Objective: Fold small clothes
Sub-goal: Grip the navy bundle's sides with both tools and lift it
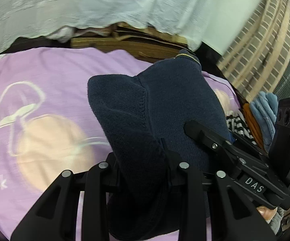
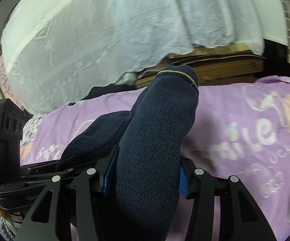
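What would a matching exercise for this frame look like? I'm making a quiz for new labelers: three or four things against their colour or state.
Things:
1. sock
2. printed sheet
3. lace cloth
4. right gripper

Colour or state:
A. white, hanging at the back
B. lilac, with a mushroom drawing
C. navy, with a yellow line at one end
D. clamped on knit fabric

Pairs: 1-C, 2-B, 3-A, 4-D

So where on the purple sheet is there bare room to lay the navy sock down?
The purple sheet lies bare left of the navy sock, around the mushroom print, and toward the "smile" lettering. It is crowded by the striped garment and blue cloth.
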Tool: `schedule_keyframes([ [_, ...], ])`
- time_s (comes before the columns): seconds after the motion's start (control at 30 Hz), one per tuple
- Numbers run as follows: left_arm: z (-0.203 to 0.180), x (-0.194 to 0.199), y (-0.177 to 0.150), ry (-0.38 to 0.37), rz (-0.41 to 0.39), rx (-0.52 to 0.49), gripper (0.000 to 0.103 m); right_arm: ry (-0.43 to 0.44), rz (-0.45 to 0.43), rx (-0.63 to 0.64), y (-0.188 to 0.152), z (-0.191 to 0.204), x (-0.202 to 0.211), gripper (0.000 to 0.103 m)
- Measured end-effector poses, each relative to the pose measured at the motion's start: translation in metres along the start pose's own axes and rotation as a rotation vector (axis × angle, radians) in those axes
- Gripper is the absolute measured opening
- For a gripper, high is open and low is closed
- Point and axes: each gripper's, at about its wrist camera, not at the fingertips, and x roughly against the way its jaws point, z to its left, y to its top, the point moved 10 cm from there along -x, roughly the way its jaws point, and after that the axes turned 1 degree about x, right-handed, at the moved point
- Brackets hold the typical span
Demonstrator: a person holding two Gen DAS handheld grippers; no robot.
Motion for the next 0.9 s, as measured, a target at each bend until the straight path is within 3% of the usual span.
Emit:
schedule_keyframes([
  [0.2,-0.043,-0.037,-0.003,-0.012,0.037,-0.040,0.029,-0.032,0.020,-0.088,-0.012,-0.064,0.004,0.052],
  [0.4,-0.041,-0.090,-0.031,0.014,0.147,0.004,0.030,-0.044,0.103,-0.189,-0.051,-0.111,-0.024,0.052],
  [0.7,-0.045,-0.090,-0.039,0.090,0.081,-0.073,0.038,-0.066,0.101,-0.168,-0.068,-0.120,-0.027,0.056],
  [0.9,-0.043,-0.077,-0.045,0.138,0.065,-0.081,0.046,-0.222,0.016,-0.001,-0.069,-0.109,-0.005,0.064],
])
